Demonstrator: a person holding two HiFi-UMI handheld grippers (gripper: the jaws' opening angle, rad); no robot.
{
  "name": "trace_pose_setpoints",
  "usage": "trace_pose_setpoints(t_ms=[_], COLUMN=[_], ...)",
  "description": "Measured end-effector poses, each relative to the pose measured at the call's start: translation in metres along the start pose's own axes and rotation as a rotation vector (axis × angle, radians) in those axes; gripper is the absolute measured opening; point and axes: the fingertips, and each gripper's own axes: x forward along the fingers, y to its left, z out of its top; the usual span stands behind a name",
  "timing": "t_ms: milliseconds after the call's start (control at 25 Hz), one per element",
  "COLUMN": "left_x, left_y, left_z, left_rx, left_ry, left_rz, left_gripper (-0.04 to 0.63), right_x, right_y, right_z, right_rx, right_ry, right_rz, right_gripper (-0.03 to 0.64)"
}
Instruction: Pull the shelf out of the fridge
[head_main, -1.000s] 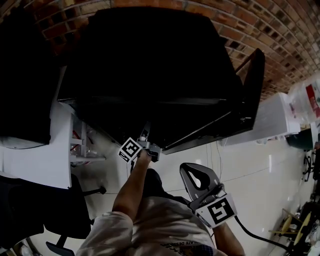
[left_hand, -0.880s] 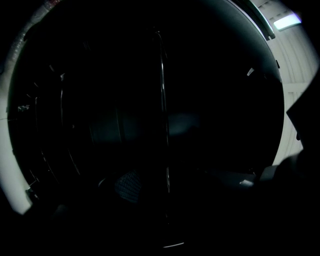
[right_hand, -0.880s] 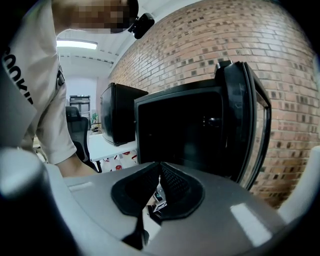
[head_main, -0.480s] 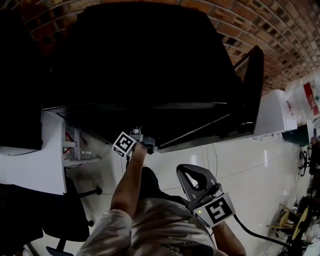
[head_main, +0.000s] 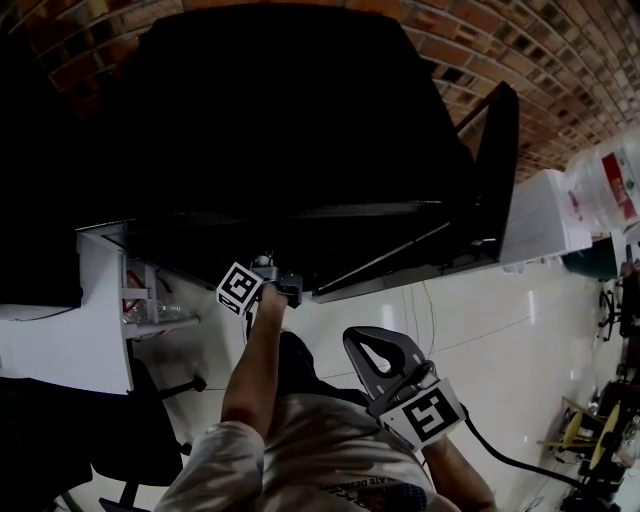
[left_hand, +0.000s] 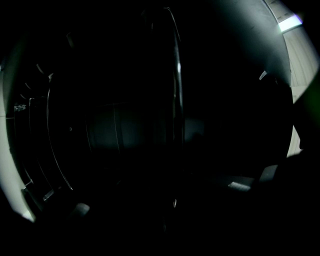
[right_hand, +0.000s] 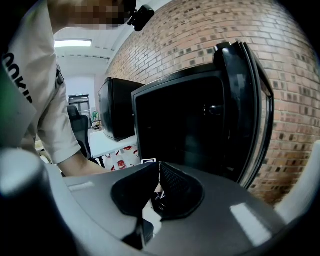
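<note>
Shelf (left_hand: 176, 100) shows to us only in the left gripper view. There we take the thin pale edge running up the middle of the picture for it, deep in the dark inside of the fridge (head_main: 300, 120) and straight ahead of that gripper. In the head view the fridge is a big black box against the brick wall (head_main: 560, 60). Its door (head_main: 495, 170) is swung open at the right, and nothing inside can be made out.

Our left gripper (head_main: 270, 264) reaches out on a stretched arm (head_main: 255, 360) to the lower front edge of the open fridge, with its marker cube (head_main: 240, 288) just below that edge. Its jaws have just been closing and now stand together. Its own view is too dark for us to tell whether the shelf's edge is caught between them.

Our right gripper (right_hand: 158, 167) hangs back near our chest, well apart from the fridge and pointing towards it from below. Its jaws are closed on each other with nothing between them. Its cable (head_main: 500, 455) trails off over the pale floor (head_main: 480, 310).

To the left of the fridge stands a white worktop (head_main: 60, 340), and a dark office chair (head_main: 130, 430) sits below it.
</note>
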Motion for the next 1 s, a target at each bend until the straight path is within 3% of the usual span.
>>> trace_pose_setpoints(t_ms=[800, 1000], left_x=[-0.062, -0.085], left_y=[-0.052, -0.073], left_z=[-0.024, -0.033], left_rx=[0.031, 0.009], left_ry=[0.029, 0.012], left_rz=[-0.037, -0.062], left_gripper=[0.008, 0.006], right_x=[-0.035, -0.059], right_y=[0.023, 0.028], right_z=[0.008, 0.004], right_rx=[-0.007, -0.014], right_ry=[-0.048, -0.058], right_rz=[0.036, 0.034], right_gripper=[0.011, 0.011])
